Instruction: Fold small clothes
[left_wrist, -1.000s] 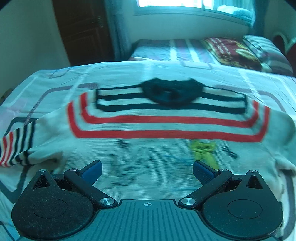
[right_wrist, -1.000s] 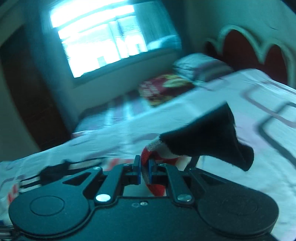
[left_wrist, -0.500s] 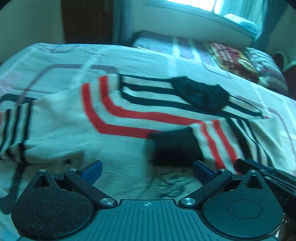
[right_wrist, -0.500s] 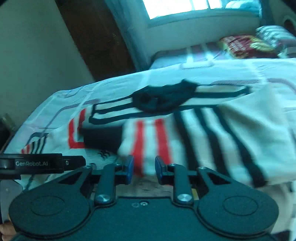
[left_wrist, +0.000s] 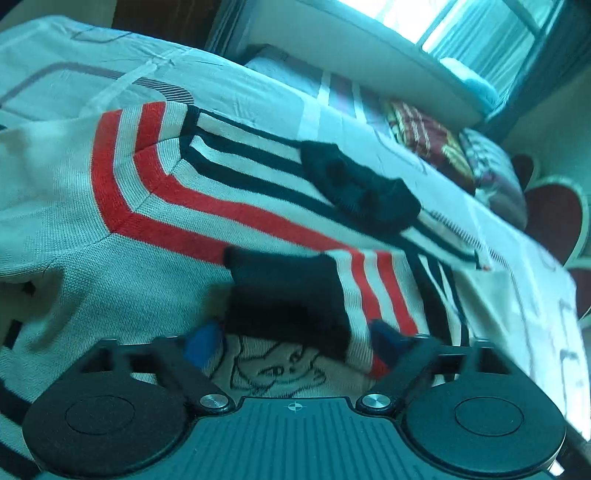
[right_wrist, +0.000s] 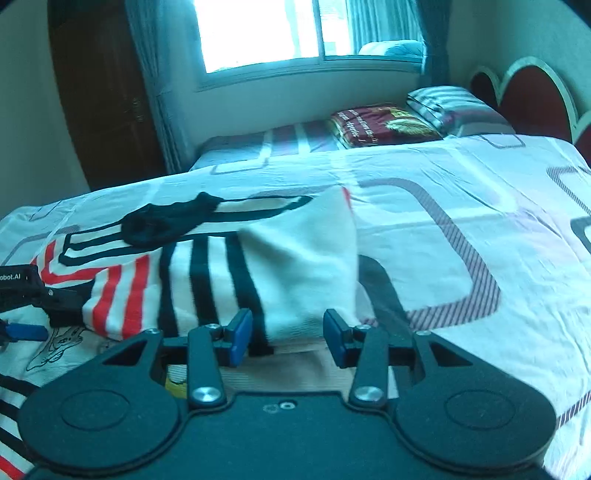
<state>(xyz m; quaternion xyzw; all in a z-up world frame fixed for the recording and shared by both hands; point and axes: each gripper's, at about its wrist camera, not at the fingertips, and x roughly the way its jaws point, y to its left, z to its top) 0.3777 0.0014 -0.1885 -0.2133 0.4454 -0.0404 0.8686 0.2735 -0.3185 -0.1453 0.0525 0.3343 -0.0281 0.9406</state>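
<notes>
Daylight from a window (right_wrist: 258, 33) at the top of the right wrist view falls on a bed (right_wrist: 461, 206) covered by a pale sheet with grey looping lines. Pillows (right_wrist: 454, 107) lie at the far end, below a red scalloped headboard (right_wrist: 532, 88) at upper right, and a dark door (right_wrist: 99, 96) stands at upper left.

A cream sweater (left_wrist: 74, 258) with red and black stripes lies flat across the bed, filling the left and centre of the left wrist view. Its black collar (left_wrist: 358, 188) sits just right of centre. One sleeve (right_wrist: 229, 280) is folded in over the chest, its black cuff (left_wrist: 288, 295) lying on the body of the sweater above a line-drawn cartoon figure (left_wrist: 280, 369).

The left gripper (left_wrist: 295, 343) hangs low over that cuff with its blue pads wide apart, one on each side of the cuff's lower edge. Its jaws have just been closing a little, and the blur makes it hard to say whether either pad touches the cloth; they do not seem to press on it.

The right gripper (right_wrist: 286, 336) hovers at the lower centre of its view, over the sleeve's upper part. Its jaws have just been opening and now stand apart, with cream cloth showing between the pads (right_wrist: 238, 334) but not pinched. The left gripper's dark body shows at the left edge of this view.
</notes>
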